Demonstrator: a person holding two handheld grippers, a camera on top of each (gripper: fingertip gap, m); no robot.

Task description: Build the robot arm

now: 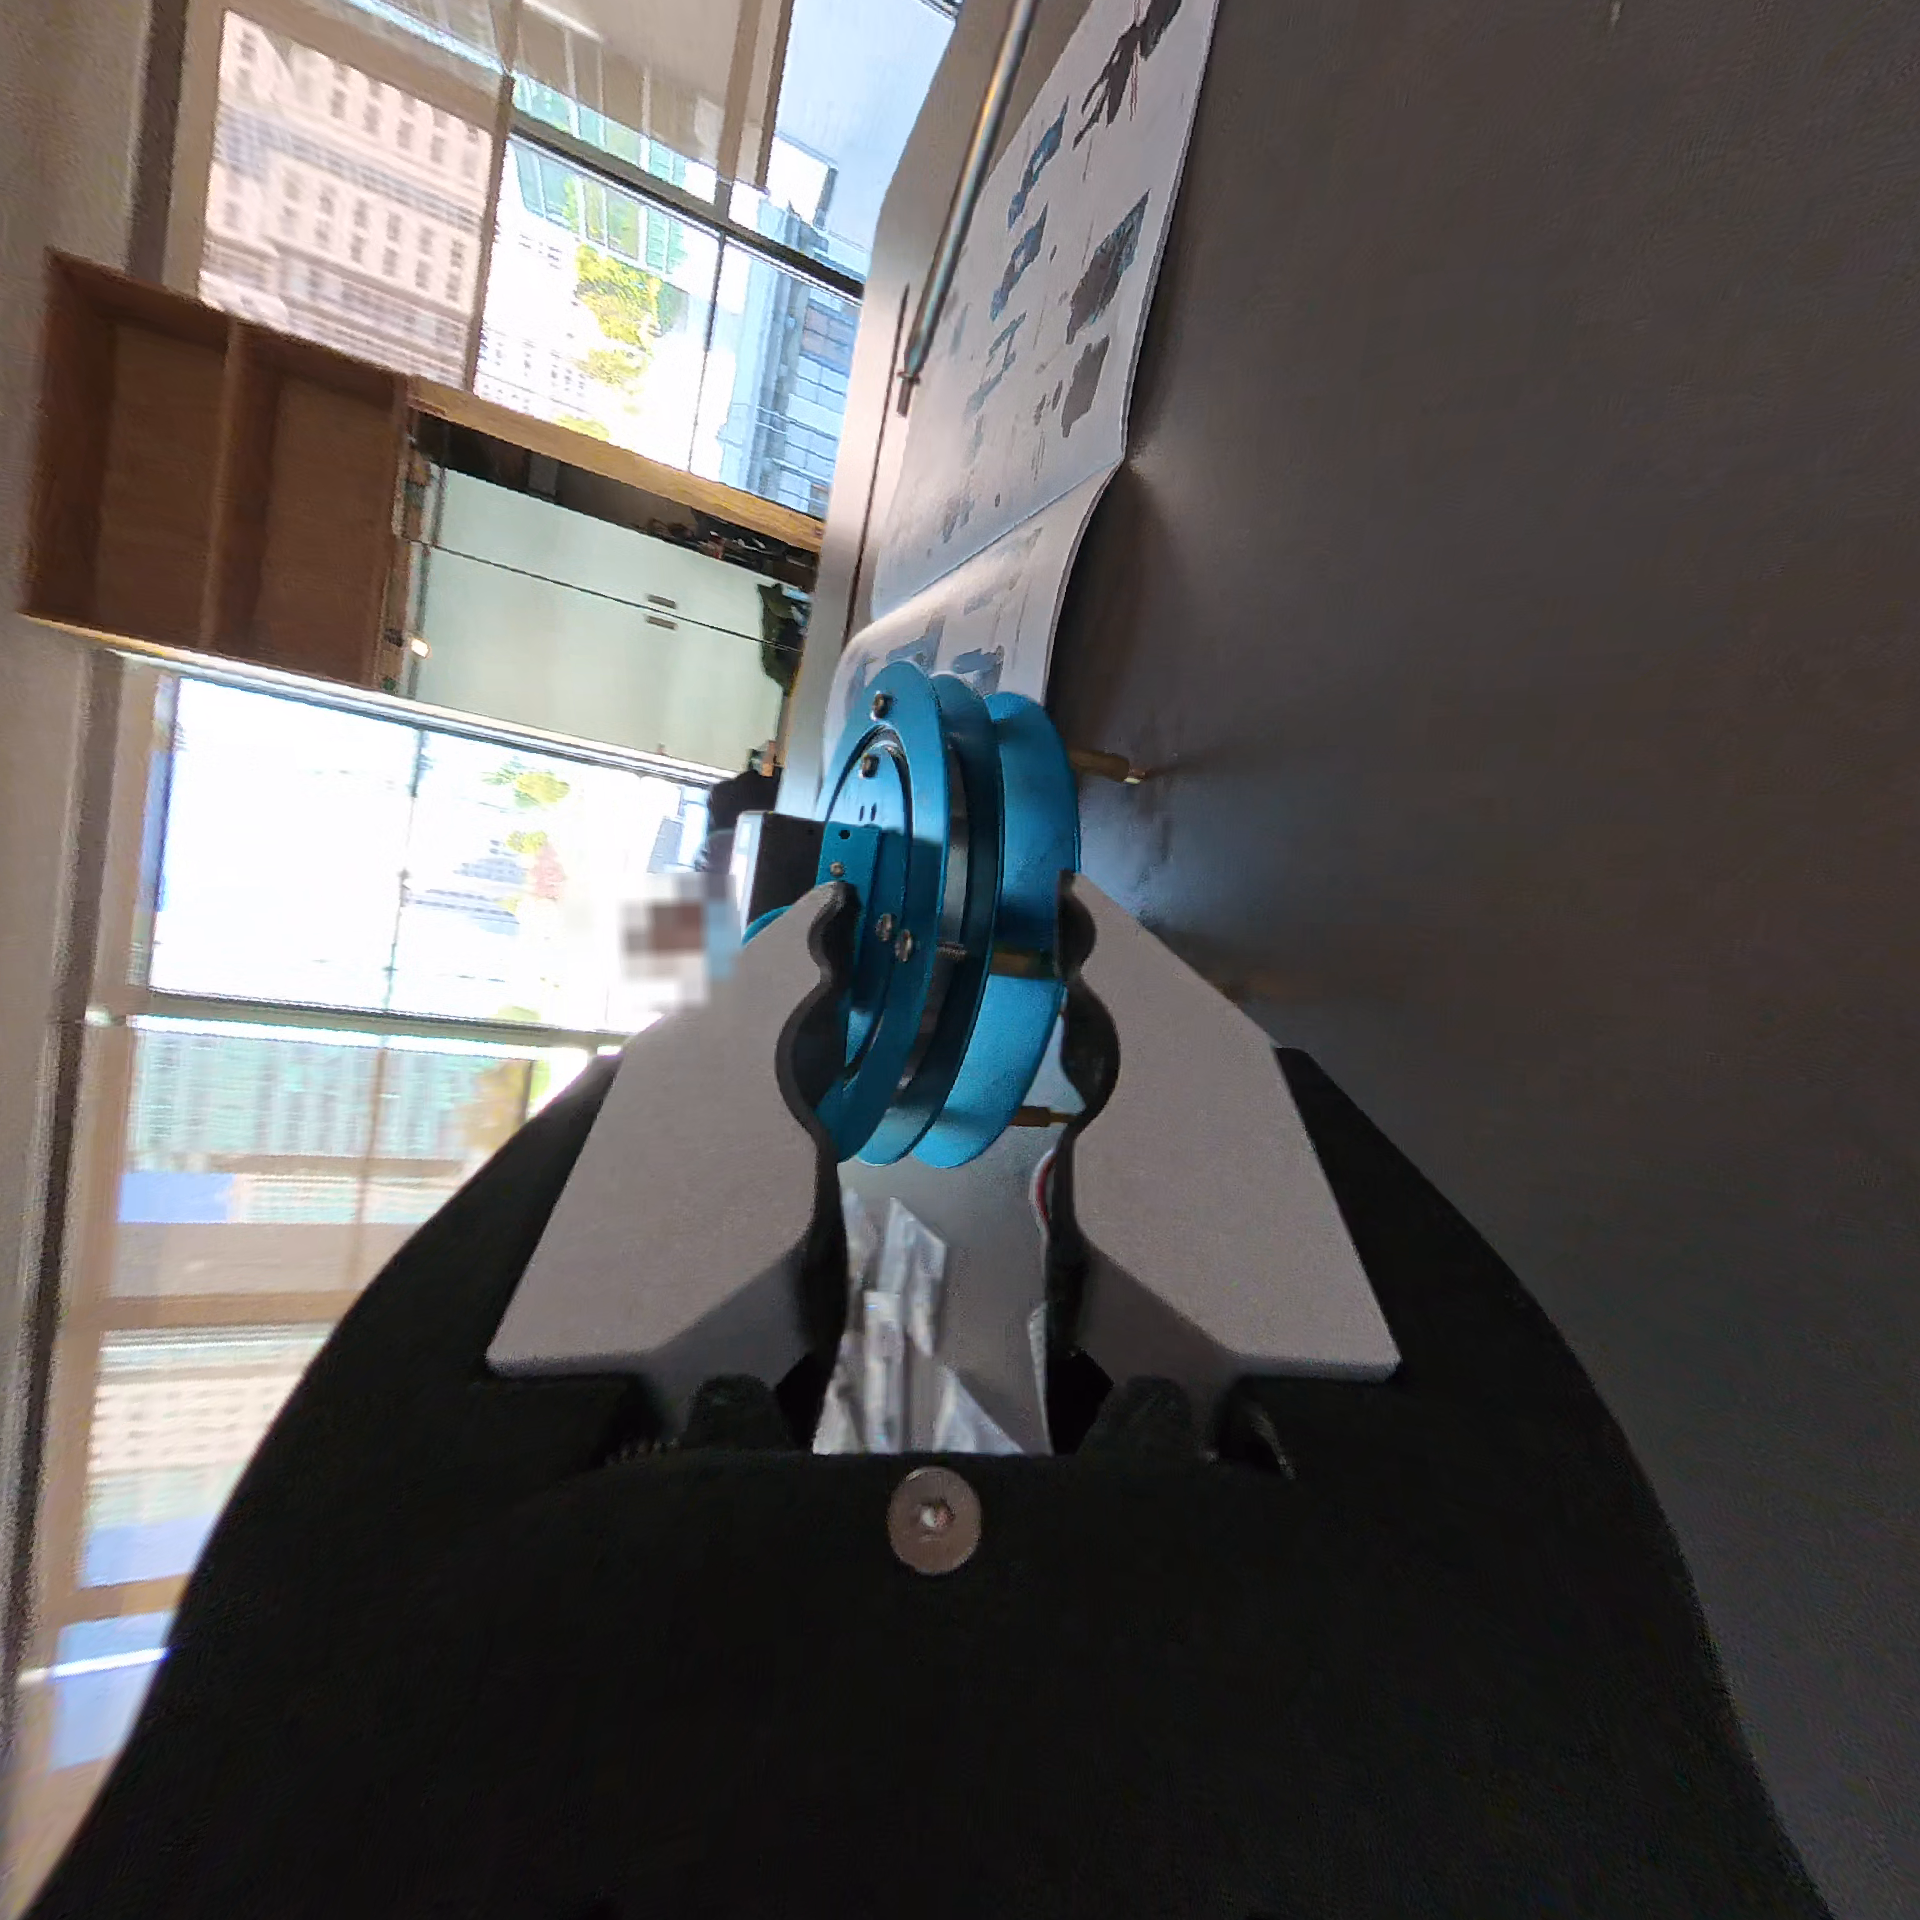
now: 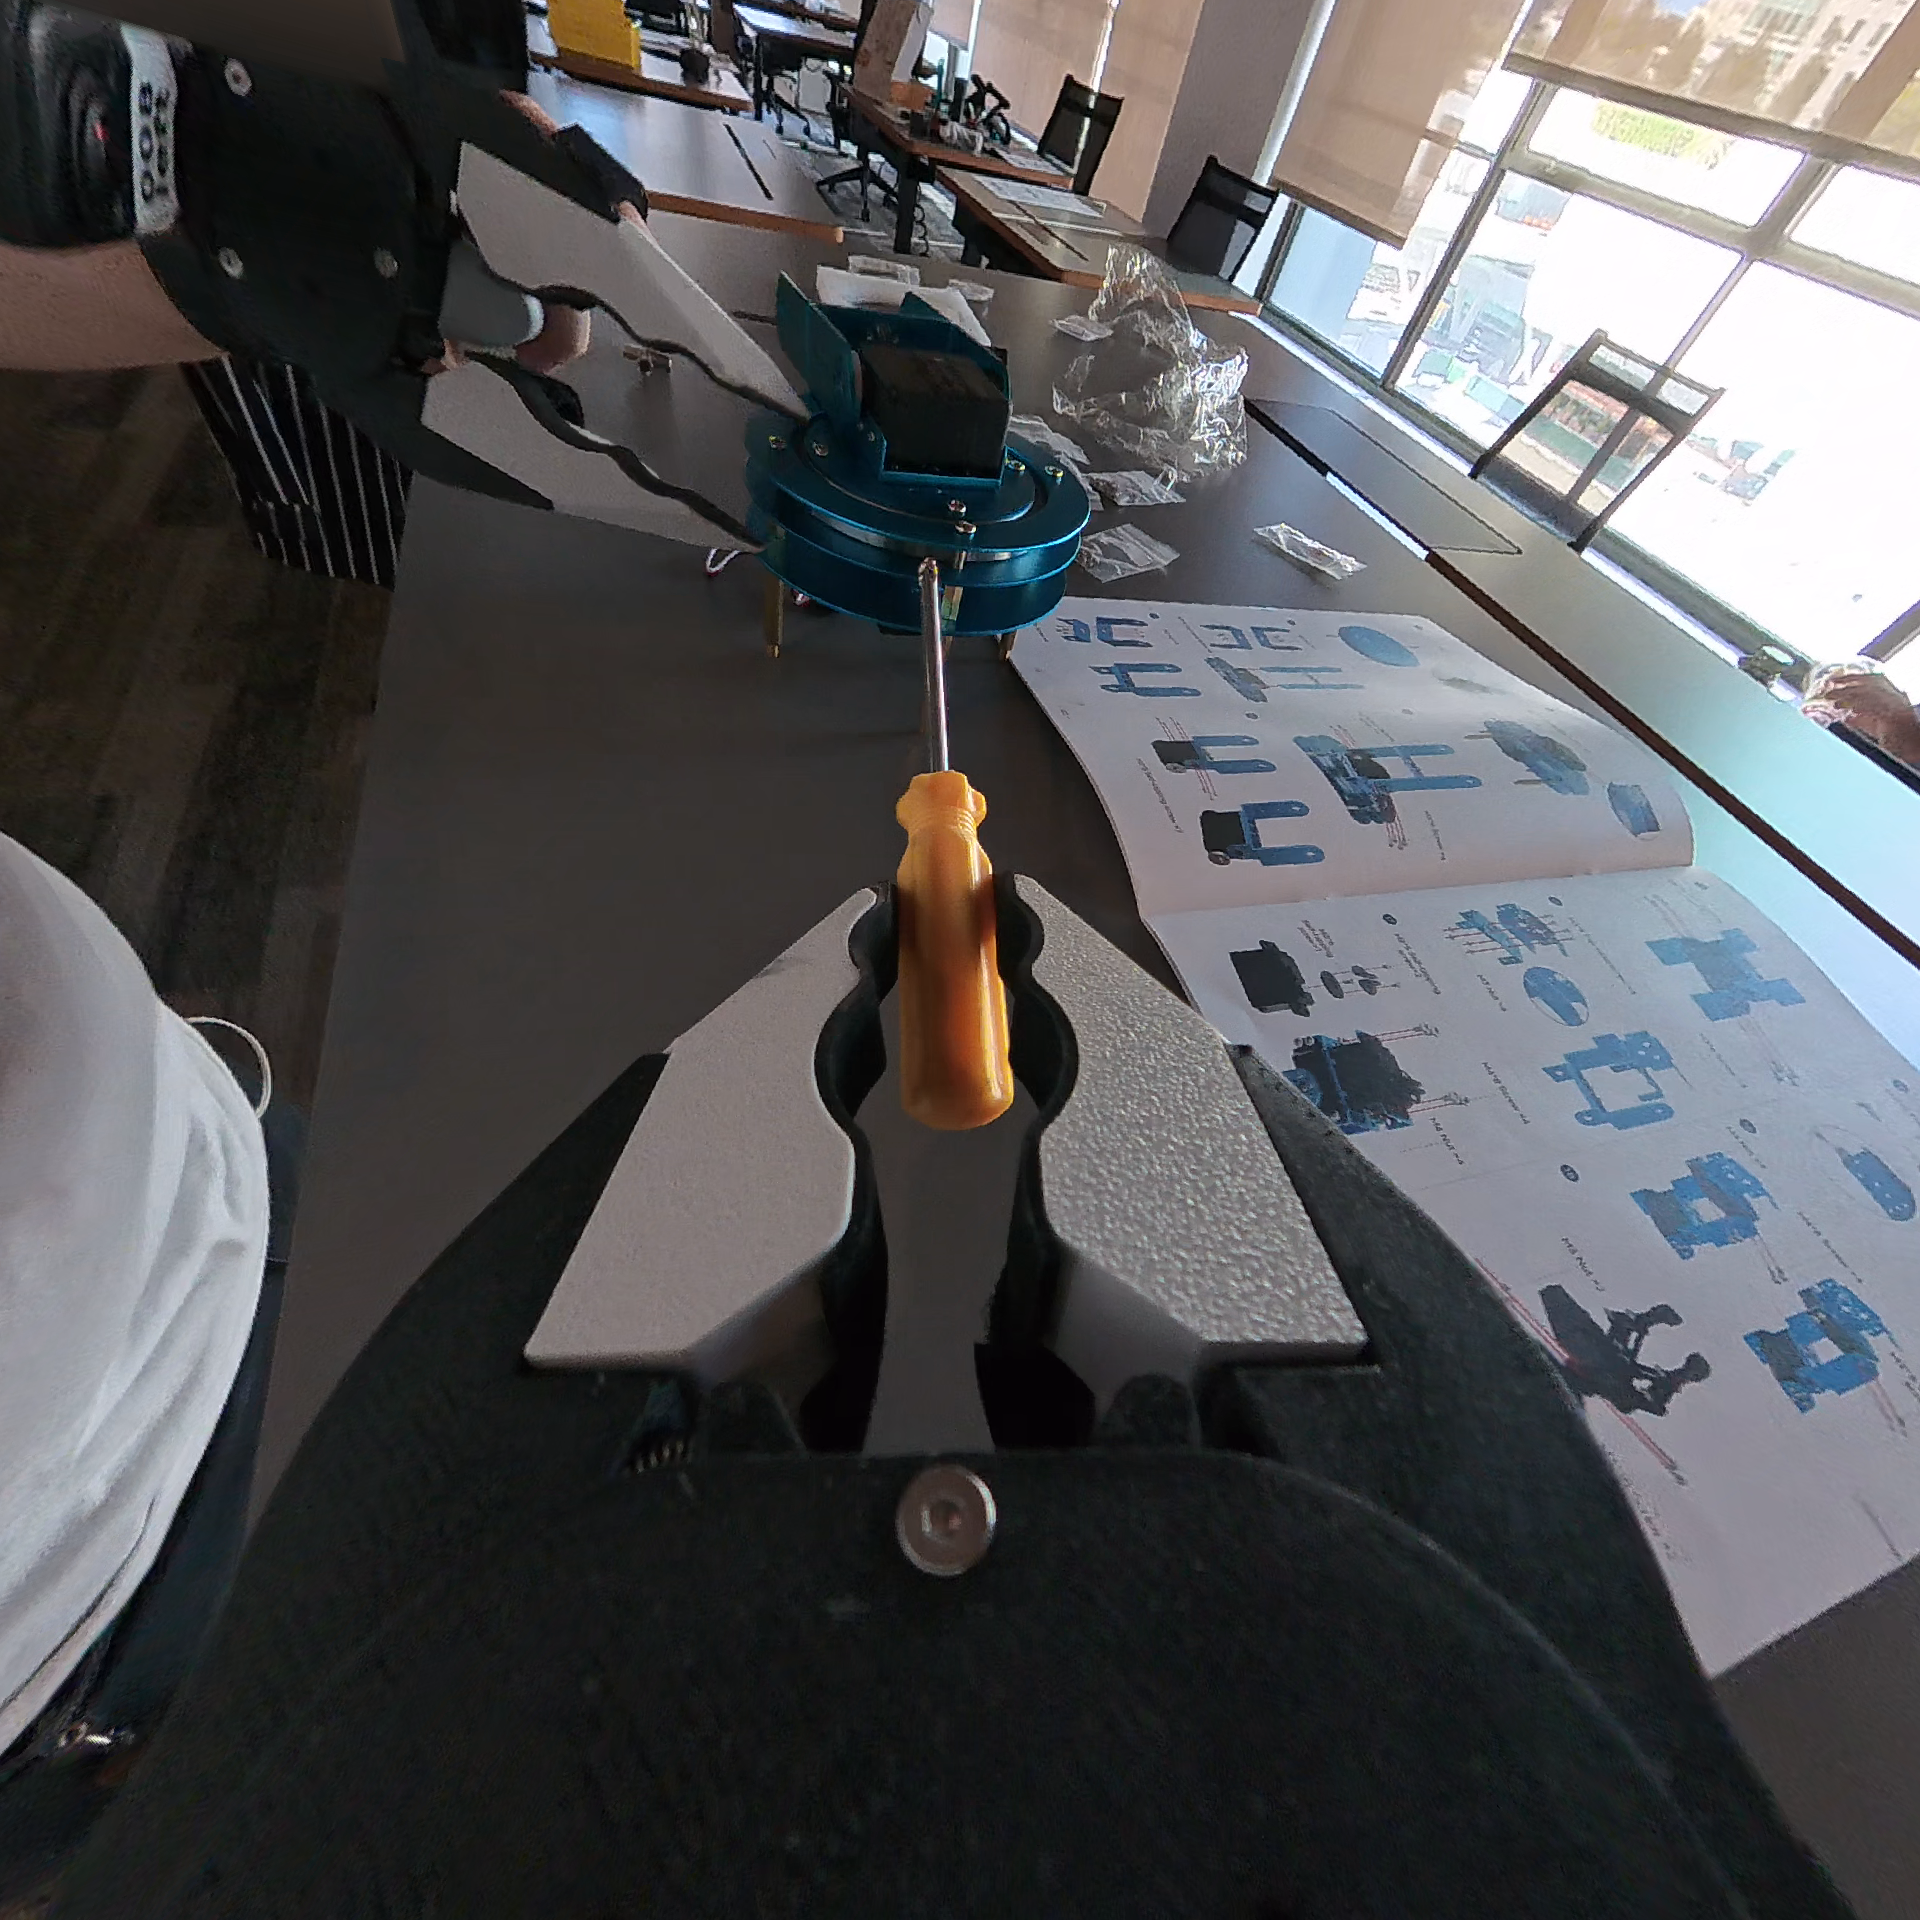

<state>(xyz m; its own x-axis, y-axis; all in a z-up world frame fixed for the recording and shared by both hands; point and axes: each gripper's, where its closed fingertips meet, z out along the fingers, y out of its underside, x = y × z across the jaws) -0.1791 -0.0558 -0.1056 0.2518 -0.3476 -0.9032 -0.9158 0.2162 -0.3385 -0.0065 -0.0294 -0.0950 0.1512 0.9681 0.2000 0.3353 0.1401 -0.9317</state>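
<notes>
A blue round assembly of stacked metal discs point(image 2: 914, 530) stands on brass legs on the dark table point(image 2: 623, 779), with a black block point(image 2: 940, 416) mounted on top. My left gripper point(image 1: 951, 904) is shut on the discs' edge point(image 1: 935, 987); it also shows in the right wrist view point(image 2: 779, 473), reaching in from the left. My right gripper point(image 2: 948, 904) is shut on the orange handle of a screwdriver point(image 2: 951, 987). The screwdriver's metal shaft points forward and its tip touches the top disc near a screw at the front rim. The shaft also shows in the left wrist view point(image 1: 977, 177).
An open instruction booklet point(image 2: 1455, 935) with blue drawings lies right of the assembly. Crumpled clear plastic wrap point(image 2: 1153, 384) and several small parts bags point(image 2: 1122, 551) lie behind it. A person in white point(image 2: 104, 1195) is at the left. Desks and chairs stand beyond, windows at right. My right fingertips sit around 20 centimetres from my left ones. The right gripper is farther from the black block point(image 2: 940, 416), some 20 centimetres, than the left, some 4 centimetres.
</notes>
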